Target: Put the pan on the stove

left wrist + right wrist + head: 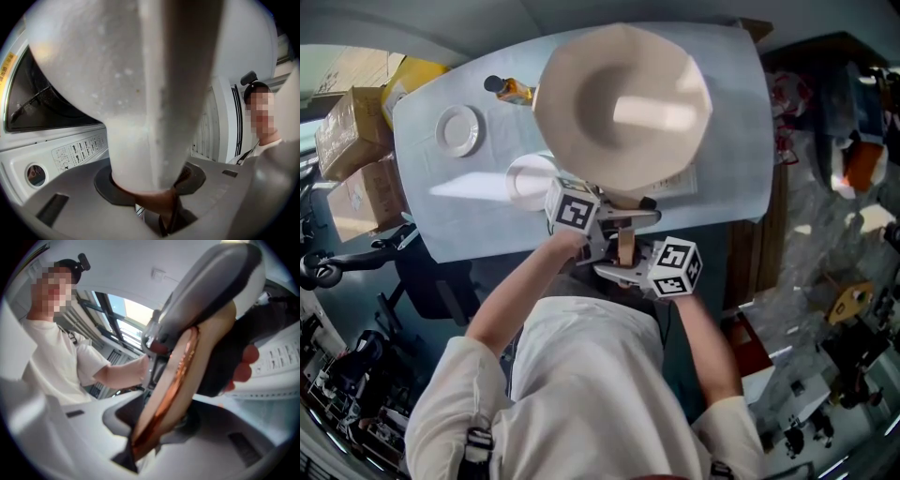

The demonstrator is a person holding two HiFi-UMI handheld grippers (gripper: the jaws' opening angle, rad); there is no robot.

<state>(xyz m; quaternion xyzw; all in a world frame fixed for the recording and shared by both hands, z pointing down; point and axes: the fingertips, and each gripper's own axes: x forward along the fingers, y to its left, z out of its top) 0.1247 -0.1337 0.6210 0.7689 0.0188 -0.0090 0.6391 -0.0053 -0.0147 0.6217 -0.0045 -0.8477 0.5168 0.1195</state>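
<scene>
The left gripper (614, 218) and the right gripper (621, 272) faced each other. Each pinched the handle (625, 246) between its jaws, the left from the person's left and the right from the near side. Beyond the handle the pan (623, 103) stretched away from the person, its wide beige bowl over the table (441, 220). A plate (457, 129) lay to the pan's left, with a bottle (508, 89) near the far edge.

Cardboard boxes (352, 131) beside the pale table (441, 225).
</scene>
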